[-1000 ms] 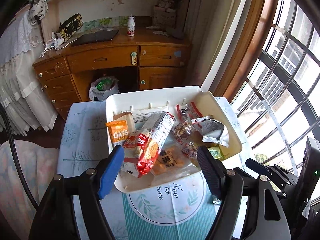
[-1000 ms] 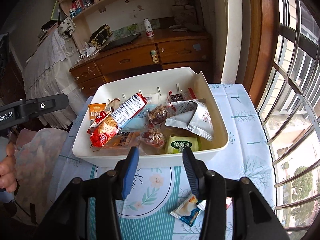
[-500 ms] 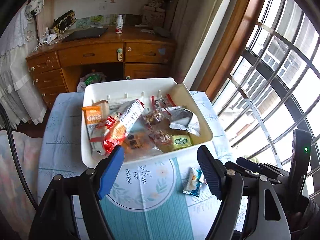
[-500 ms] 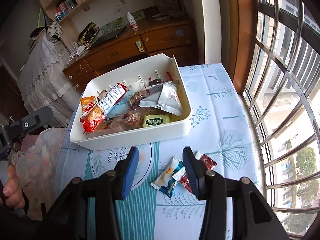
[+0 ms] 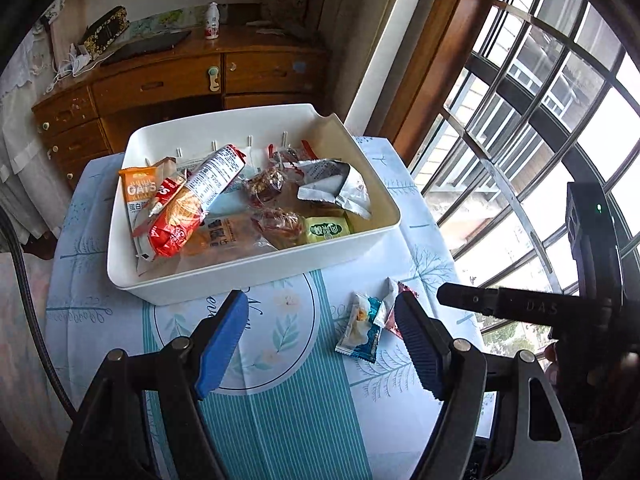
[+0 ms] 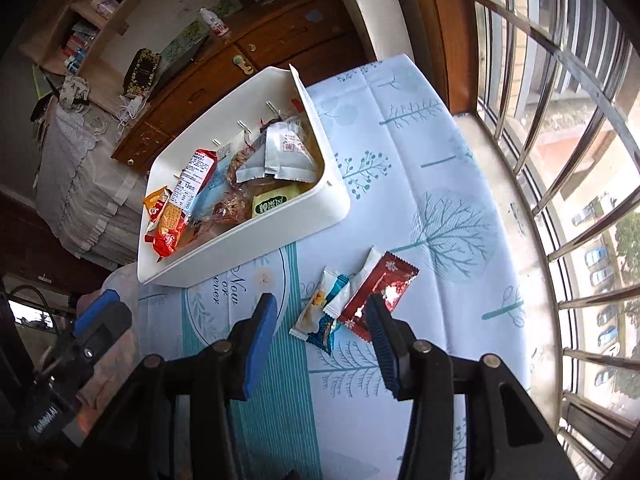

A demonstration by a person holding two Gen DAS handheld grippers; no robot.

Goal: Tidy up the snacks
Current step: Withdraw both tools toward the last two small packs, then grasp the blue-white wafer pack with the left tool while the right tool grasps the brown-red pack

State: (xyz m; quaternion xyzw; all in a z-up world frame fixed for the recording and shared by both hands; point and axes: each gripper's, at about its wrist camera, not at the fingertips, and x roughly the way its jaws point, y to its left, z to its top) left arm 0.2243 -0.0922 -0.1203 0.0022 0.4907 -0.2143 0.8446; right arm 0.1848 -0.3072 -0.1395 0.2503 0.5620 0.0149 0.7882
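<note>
Right wrist view: the right gripper (image 6: 322,330) is pointing steeply down at the loose snacks on the pale blue tree-print tablecloth (image 6: 452,184).
Claw state, right: the jaws are standing partly open and are gripping nothing.
Claw state, left: the left gripper (image 5: 320,340) is standing wider open, also empty.
Target items: a blue-and-white foil snack packet (image 6: 320,314) and a red foil snack packet (image 6: 380,290) are lying side by side, overlapping a third white wrapper.
Direction from claw: the blue-and-white packet is lying just ahead of the right fingertips, inside the gap; the red packet is lying against the right-hand finger.
Long axis: both packets are running diagonally, roughly along the pointing direction.
Nearer hand: the right one, judging by both views.
Destination: the white rectangular plastic bin (image 6: 256,240), already holding snacks, is sitting beyond and to the left.
</note>
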